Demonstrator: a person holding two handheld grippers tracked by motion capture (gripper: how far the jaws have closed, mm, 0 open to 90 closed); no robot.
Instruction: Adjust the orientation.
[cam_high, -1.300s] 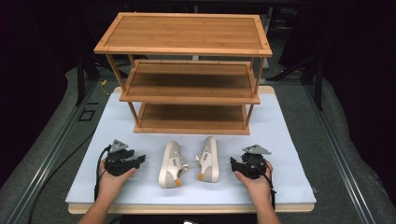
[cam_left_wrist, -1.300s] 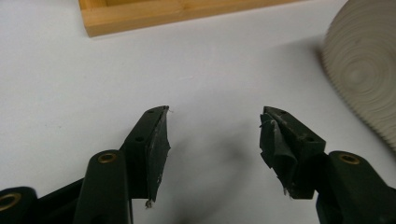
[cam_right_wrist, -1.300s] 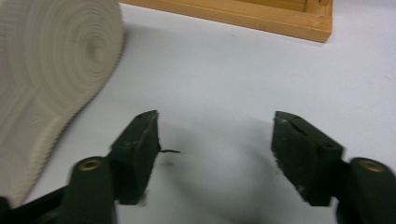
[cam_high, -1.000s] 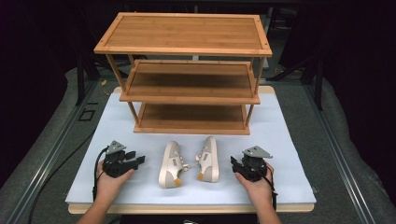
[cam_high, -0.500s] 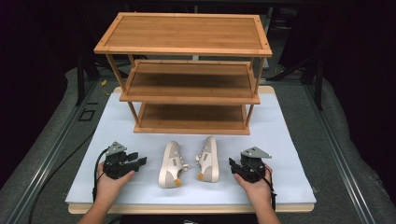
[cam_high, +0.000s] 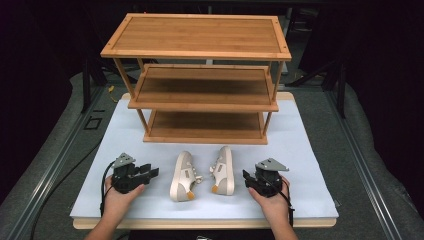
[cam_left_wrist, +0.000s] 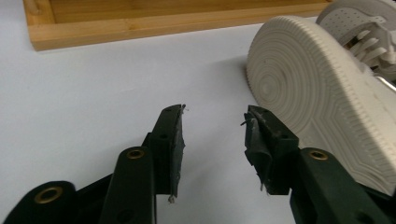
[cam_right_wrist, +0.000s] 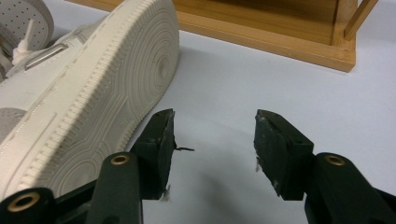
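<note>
Two cream sneakers lie on their sides on the white mat, the left shoe (cam_high: 183, 176) and the right shoe (cam_high: 223, 171), soles facing outward. My left gripper (cam_high: 153, 172) rests on the mat left of them, pointing at the left shoe's ribbed sole (cam_left_wrist: 317, 98). It is open and its jaws have just been closing with nothing between them (cam_left_wrist: 214, 119). My right gripper (cam_high: 246, 178) rests to the right, pointing at the other sole (cam_right_wrist: 107, 88). It is open and empty (cam_right_wrist: 214, 123), after narrowing slightly.
A three-tier bamboo shoe rack (cam_high: 200, 85) stands at the back of the mat, its bottom shelf (cam_left_wrist: 140, 23) (cam_right_wrist: 280, 28) just beyond the shoes. The white mat (cam_high: 300, 145) ends at a wooden table edge near the person's hands.
</note>
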